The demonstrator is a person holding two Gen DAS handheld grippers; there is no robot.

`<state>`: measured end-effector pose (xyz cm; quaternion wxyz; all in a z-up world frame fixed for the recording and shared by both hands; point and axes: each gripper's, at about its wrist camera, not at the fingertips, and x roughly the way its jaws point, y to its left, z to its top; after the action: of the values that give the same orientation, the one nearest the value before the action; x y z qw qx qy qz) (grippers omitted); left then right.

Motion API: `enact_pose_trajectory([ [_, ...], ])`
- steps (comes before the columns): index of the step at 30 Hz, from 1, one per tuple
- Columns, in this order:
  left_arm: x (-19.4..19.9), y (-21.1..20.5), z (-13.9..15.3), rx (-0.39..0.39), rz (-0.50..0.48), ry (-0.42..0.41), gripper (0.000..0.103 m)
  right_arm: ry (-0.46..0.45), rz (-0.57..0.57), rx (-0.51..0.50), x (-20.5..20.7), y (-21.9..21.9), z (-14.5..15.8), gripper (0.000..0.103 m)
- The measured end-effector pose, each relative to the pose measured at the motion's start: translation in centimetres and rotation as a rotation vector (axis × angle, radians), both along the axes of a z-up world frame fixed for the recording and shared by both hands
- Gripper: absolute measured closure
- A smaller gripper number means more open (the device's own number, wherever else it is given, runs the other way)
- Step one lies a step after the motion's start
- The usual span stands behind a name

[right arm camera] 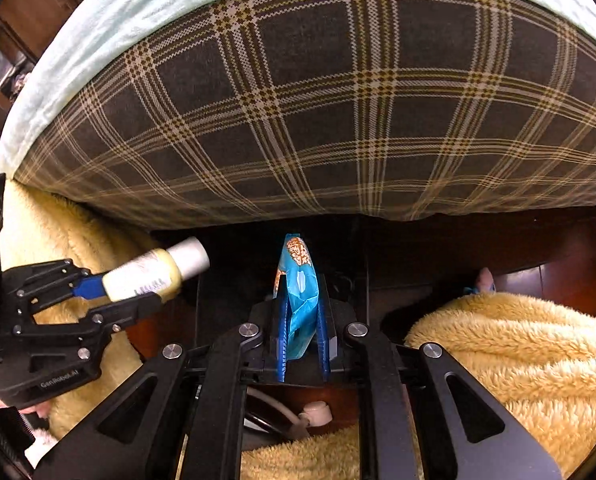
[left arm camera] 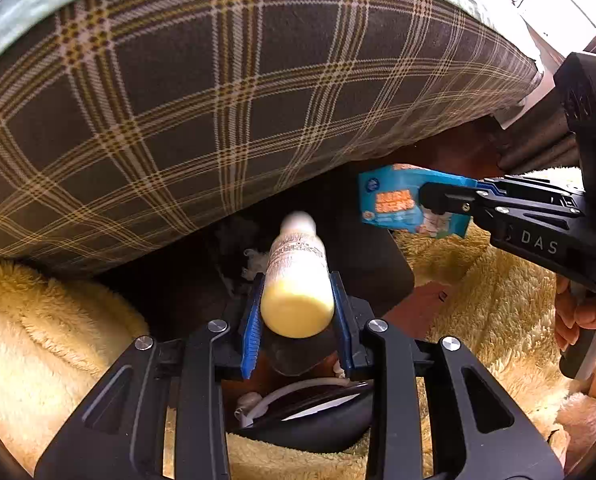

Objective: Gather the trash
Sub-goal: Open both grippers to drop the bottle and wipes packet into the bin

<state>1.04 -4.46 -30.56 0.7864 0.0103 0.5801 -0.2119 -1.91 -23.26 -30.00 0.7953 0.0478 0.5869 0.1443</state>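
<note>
Count: two trash items, one per tongs.

Left tongs (left arm camera: 298,312): clenched on one small plastic bottle (left arm camera: 296,276), white cap, yellowish liquid inside, printed label. Blue pads (left arm camera: 252,332) press both sides of the bottle's base end; the cap end points forward, away from the camera, toward the dark gap under the bed. Bottle is off the floor, roughly level in the right wrist view (right arm camera: 154,270), with the left tongs (right arm camera: 132,294) reaching in from that view's left edge.

Right tongs (right arm camera: 302,332): clenched on one blue snack wrapper (right arm camera: 298,292), orange print, crumpled, standing on edge between the two blue pads. From the left wrist view the right tongs (left arm camera: 442,200) come in from the right edge, nearly horizontal, with the wrapper (left arm camera: 402,200) pinched flat-on and held in the air. Bare fingers (left arm camera: 582,316) show on the handle below it.

Below both: one fluffy yellow blanket (right arm camera: 518,352) bunched on a dark wooden floor (right arm camera: 570,276), and a white cable with plug (right arm camera: 316,414) lying near the tongs' base.

Farther: bed, plaid brown mattress side (left arm camera: 202,112) with a pale green sheet (right arm camera: 146,4) on top.
</note>
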Motion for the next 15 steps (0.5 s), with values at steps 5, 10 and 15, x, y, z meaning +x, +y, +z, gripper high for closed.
enact_pose_trajectory([
  [5, 0.0, -0.6, 0.1, -0.008, -0.006, -0.008, 0.069, -0.001, -0.019, 0.017, 1.7, 0.0, 1.1, 0.067],
  [10, 0.1, 0.2, 1.3, -0.01, 0.02, -0.033, 0.065, -0.045, -0.04, 0.015, 2.3, -0.8, 3.3, 0.046],
  [15, -0.4, 1.3, 4.1, -0.003, 0.041, -0.102, 0.038, -0.139, -0.044, 0.013, 1.8, -2.1, 6.9, 0.017],
])
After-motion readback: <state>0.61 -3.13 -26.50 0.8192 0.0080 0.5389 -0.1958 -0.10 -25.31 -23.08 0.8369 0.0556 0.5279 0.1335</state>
